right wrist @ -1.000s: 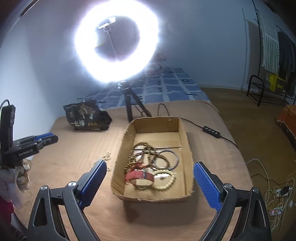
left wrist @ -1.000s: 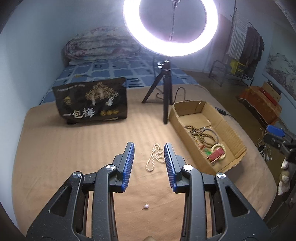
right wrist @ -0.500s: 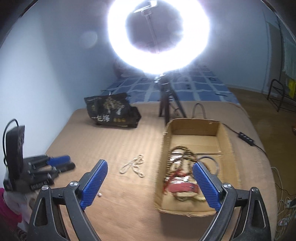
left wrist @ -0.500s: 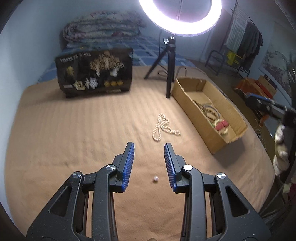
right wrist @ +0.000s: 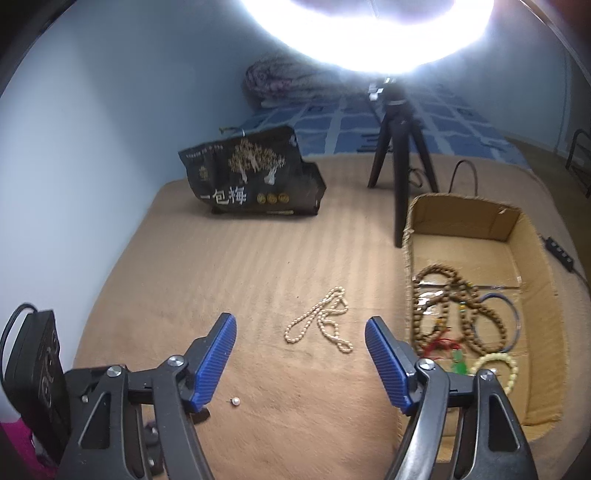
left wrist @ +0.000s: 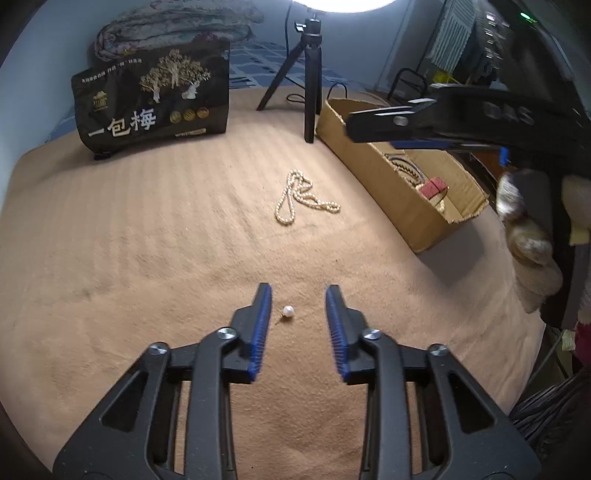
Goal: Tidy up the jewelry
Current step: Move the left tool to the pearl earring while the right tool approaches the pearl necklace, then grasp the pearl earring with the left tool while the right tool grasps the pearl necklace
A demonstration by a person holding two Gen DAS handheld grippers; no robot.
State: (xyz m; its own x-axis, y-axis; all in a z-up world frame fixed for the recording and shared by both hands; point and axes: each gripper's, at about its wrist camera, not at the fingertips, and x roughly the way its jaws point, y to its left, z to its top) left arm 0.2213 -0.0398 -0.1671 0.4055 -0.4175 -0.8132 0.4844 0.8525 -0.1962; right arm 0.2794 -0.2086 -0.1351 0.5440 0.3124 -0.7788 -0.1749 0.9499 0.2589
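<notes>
A small pearl earring (left wrist: 287, 312) lies on the tan blanket between the tips of my open left gripper (left wrist: 298, 300); it also shows in the right wrist view (right wrist: 235, 401). A pearl necklace (left wrist: 300, 197) lies loose further ahead, left of the cardboard box (left wrist: 400, 206). My right gripper (right wrist: 301, 330) is open and empty, above the blanket with the necklace (right wrist: 321, 320) just beyond its tips. The box (right wrist: 517, 229) holds wooden bead strings (right wrist: 461, 295), a blue bangle (right wrist: 513, 321), a pale bead bracelet (right wrist: 495, 363) and red-green pieces.
A black printed bag (left wrist: 151, 96) stands at the back left. A ring light tripod (left wrist: 308, 74) stands by the box's far end. A folded quilt (left wrist: 173, 26) lies behind on blue bedding. The right gripper body (left wrist: 443, 114) hangs over the box.
My left gripper has moved forward and down, so the pearl earring now lies between its tips. My right gripper has swung left, from over the box to near the pearl necklace.
</notes>
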